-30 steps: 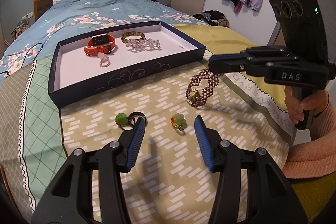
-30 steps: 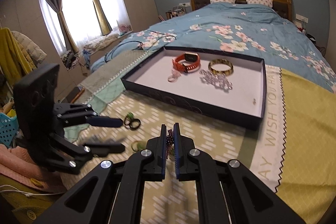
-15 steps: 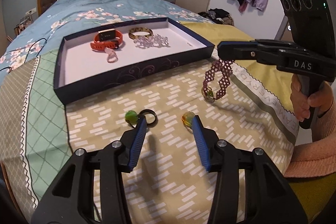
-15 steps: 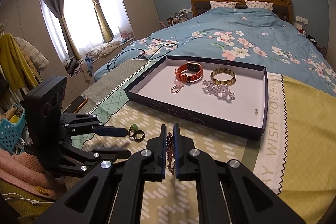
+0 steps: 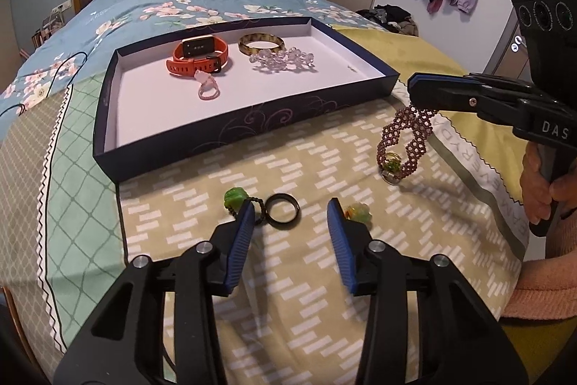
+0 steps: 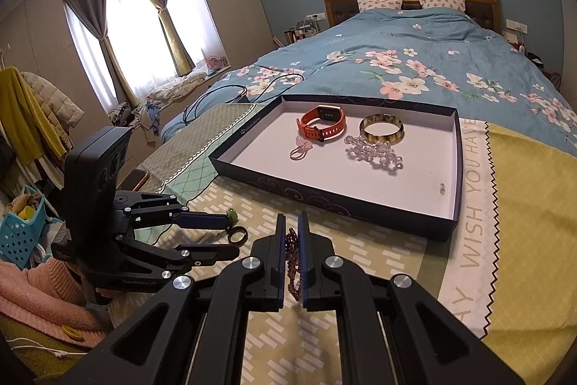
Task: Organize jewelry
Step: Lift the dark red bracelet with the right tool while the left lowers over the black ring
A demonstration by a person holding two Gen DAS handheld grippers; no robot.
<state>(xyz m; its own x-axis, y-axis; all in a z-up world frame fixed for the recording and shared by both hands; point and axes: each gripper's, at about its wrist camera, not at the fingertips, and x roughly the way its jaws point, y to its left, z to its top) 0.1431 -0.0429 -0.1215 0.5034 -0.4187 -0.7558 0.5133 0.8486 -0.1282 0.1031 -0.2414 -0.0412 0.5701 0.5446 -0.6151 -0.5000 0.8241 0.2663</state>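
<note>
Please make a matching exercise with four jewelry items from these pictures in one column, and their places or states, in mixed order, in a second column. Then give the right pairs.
1. orange watch
2. maroon beaded bracelet
3. black ring
4. amber bangle

A. on the bedspread, outside the box
B. hanging from the shut right gripper
C. in the box, beside the clear beads
D. in the box, by the pink ring

Pairs: 1-D, 2-B, 3-A, 4-C
</note>
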